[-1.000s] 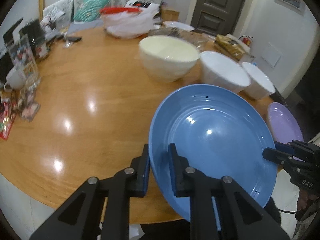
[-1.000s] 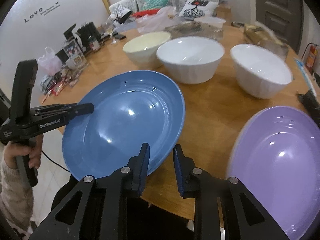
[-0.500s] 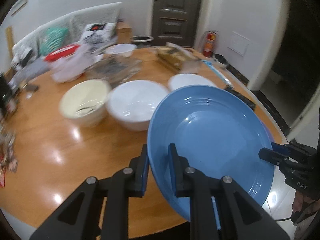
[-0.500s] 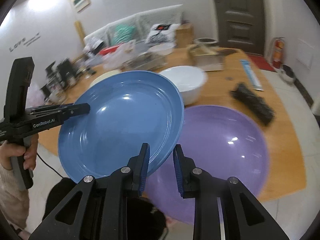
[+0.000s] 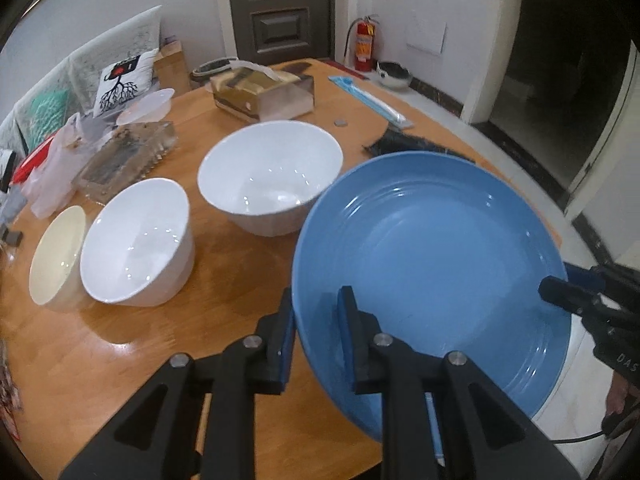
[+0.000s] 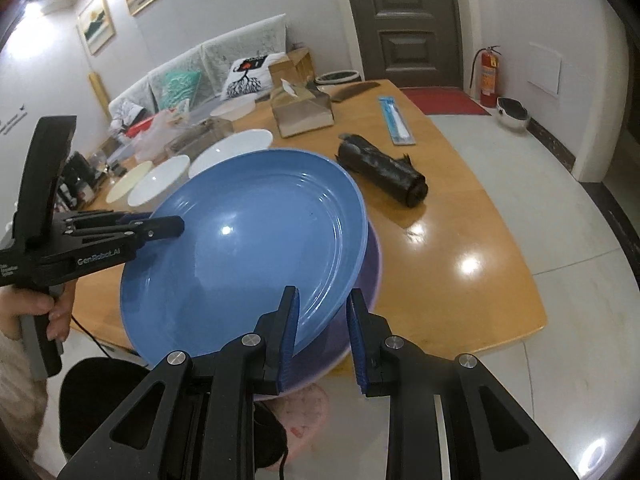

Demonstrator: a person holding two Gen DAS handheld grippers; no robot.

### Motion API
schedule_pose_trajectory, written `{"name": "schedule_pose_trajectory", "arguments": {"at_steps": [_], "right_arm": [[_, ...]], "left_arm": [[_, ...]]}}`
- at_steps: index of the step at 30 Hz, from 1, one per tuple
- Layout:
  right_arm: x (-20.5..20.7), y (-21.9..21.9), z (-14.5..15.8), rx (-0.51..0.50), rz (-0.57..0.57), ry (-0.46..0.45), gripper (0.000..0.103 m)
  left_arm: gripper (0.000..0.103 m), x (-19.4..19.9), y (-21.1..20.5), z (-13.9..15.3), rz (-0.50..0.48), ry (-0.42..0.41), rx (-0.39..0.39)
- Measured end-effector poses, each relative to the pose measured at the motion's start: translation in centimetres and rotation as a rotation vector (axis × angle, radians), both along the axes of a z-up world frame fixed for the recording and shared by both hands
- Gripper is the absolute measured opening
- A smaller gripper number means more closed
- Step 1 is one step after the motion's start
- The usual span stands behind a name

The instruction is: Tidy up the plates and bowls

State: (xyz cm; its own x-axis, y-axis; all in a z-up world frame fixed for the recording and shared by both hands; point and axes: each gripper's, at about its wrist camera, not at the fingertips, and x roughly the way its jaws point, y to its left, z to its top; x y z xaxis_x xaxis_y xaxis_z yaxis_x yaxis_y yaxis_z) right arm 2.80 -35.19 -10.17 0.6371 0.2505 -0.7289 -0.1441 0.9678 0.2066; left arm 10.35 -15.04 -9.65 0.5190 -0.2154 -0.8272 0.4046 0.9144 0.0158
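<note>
A large blue plate (image 5: pixel 432 264) hangs tilted between both grippers. My left gripper (image 5: pixel 316 316) has the plate's near rim between its pads, and its jaws are opening slightly. My right gripper (image 6: pixel 322 316) is shut on the opposite rim; in the left wrist view it shows at the plate's right edge (image 5: pixel 550 286). Directly under the blue plate (image 6: pixel 248 248) lies a purple plate (image 6: pixel 370 264) at the table's near edge, mostly covered. Two white bowls (image 5: pixel 272 176) (image 5: pixel 136 240) and a cream bowl (image 5: pixel 56 256) stand in a row on the wooden table (image 5: pixel 224 280).
A tissue box (image 5: pixel 260 94), a clear glass tray (image 5: pixel 124 160), bags and clutter fill the table's far side. A black roll (image 6: pixel 384 168) and a long blue packet (image 6: pixel 394 118) lie right of the plates. A person's hand (image 6: pixel 36 308) grips the left tool.
Both grippers carried the blue plate sideways along the table, away from the bowls, until it came over the purple plate. Both views rolled and swung toward the door.
</note>
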Motion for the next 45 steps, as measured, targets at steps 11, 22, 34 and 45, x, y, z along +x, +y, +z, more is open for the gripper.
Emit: {"name": "schedule_pose_trajectory", "arguments": {"at_steps": [11,22,34,45], "right_arm": [[0.3,1.1,-0.2,-0.054,0.007,0.021,0.021],[0.3,2.5,-0.1,-0.173,0.021,0.052,0.024],[0.7,2.5,0.1,-0.226,0.004,0.062,0.031],[2.7,7.5,4.9,-0.065,0.182,-0.129,0.046]], "left_arm": [[0.018,-0.3,-0.4,-1.4,-0.022,-0.004,0.084],[0.019,-0.2,-0.7,-2.0,-0.034,-0.001,0.13],[0.02,-0.2,-0.3,-1.5,-0.032,-0.006,0.098],[0.033,2.1,9.1,5.7,0.117,-0.102,-0.067]]}}
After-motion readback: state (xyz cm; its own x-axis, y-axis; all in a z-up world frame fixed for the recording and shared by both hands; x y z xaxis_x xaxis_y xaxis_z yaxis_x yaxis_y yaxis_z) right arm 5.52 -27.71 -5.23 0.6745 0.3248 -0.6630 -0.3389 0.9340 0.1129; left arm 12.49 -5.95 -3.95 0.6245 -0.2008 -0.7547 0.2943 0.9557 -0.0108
